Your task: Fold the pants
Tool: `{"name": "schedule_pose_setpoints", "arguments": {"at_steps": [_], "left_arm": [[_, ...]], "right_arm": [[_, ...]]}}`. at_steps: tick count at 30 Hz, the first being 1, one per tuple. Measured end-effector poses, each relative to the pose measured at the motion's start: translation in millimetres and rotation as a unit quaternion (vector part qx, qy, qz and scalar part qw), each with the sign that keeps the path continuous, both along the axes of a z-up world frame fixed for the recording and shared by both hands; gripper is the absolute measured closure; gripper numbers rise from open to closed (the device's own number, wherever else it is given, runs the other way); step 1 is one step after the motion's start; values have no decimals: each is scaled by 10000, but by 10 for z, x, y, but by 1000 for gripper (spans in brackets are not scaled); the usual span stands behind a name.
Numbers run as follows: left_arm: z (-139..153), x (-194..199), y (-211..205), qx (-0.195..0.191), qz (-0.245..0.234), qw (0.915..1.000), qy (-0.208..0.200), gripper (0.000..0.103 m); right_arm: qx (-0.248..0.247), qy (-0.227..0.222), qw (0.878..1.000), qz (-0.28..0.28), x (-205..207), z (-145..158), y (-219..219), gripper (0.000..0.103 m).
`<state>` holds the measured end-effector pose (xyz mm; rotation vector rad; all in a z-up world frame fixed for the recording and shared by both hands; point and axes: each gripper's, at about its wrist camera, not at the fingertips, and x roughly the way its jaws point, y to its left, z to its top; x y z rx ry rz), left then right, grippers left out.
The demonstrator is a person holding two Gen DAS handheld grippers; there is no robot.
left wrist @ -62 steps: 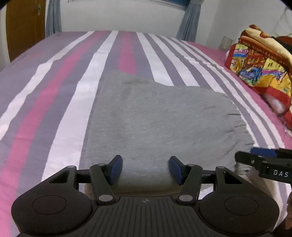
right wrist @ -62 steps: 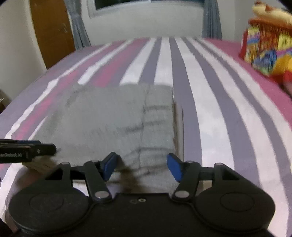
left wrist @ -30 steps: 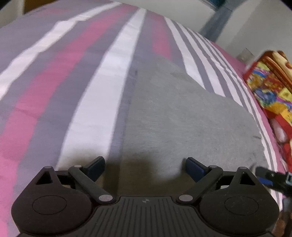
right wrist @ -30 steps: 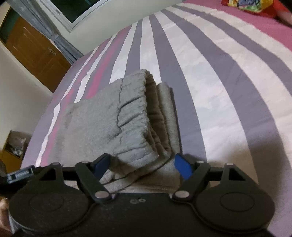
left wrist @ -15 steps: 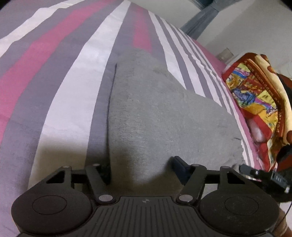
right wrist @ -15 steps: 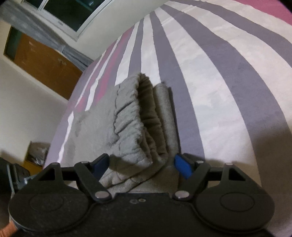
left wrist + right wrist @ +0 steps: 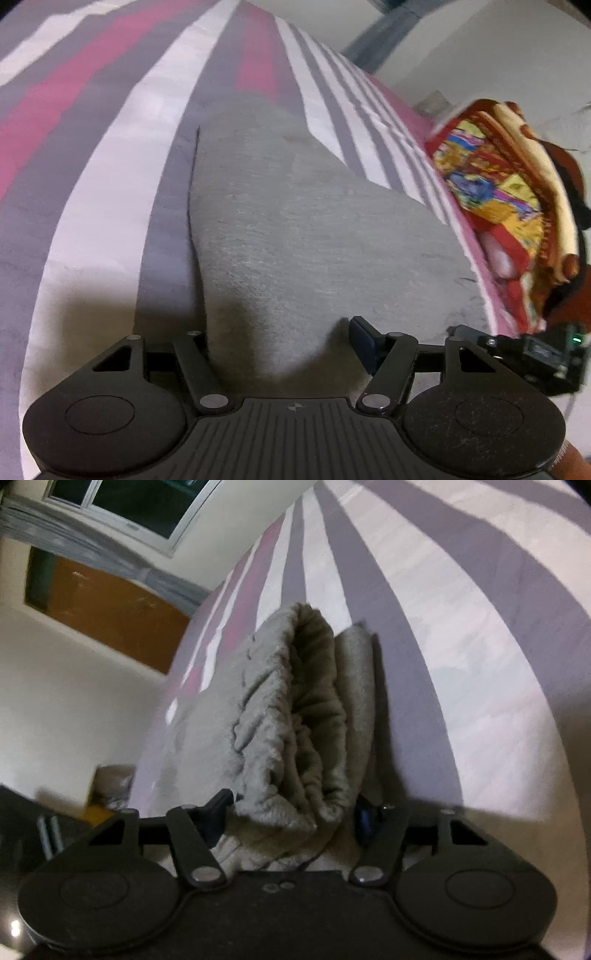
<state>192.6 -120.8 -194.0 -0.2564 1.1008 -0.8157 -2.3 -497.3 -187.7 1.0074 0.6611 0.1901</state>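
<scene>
Left gripper (image 7: 282, 341): jaws spread around the near edge of the gray pants (image 7: 314, 229); one pad hidden behind cloth, grip cannot be told.
Right gripper (image 7: 291, 814): jaws closed in on the bunched waistband end of the pants (image 7: 295, 716), cloth filling the gap.
Pants: folded, lying on the striped bedsheet (image 7: 110, 155).
Colorful blanket (image 7: 498, 192): at the bed's right edge, apart from the pants.
Beyond the bed: wooden door (image 7: 107, 613), window (image 7: 125, 506).
</scene>
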Motion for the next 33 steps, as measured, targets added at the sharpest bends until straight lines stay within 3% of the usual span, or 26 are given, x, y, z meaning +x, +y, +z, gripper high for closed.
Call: {"name": "schedule_pose_setpoints", "arguments": {"at_steps": [4, 8, 10, 12, 14, 17, 25, 33], "left_arm": [[-172, 173, 60, -310, -125, 9985, 426, 38], [-197, 133, -104, -215, -80, 9994, 245, 38], [-180, 111, -140, -180, 10, 9997, 179, 38], [-125, 62, -157, -5, 56, 10000, 14, 48], [-52, 24, -142, 51, 131, 9999, -84, 59], [67, -7, -116, 60, 234, 9994, -239, 65], [528, -61, -104, -123, 217, 9965, -797, 68], [1104, 110, -148, -134, 275, 9902, -1364, 68]], "right_arm": [[94, 31, 9998, 186, 140, -56, -23, 29], [-332, 57, 9993, 179, 296, 0, 154, 29], [-588, 84, 9982, 103, 300, 39, 222, 34], [-706, 129, 9974, 49, 266, 78, 242, 39], [-777, 98, 9969, 5, 219, 148, 290, 42], [-750, -82, 9971, -79, 176, 232, 322, 46], [-271, -736, 9969, -113, 36, 525, 226, 47], [-231, -1322, 9909, -66, 171, 986, 101, 47]]}}
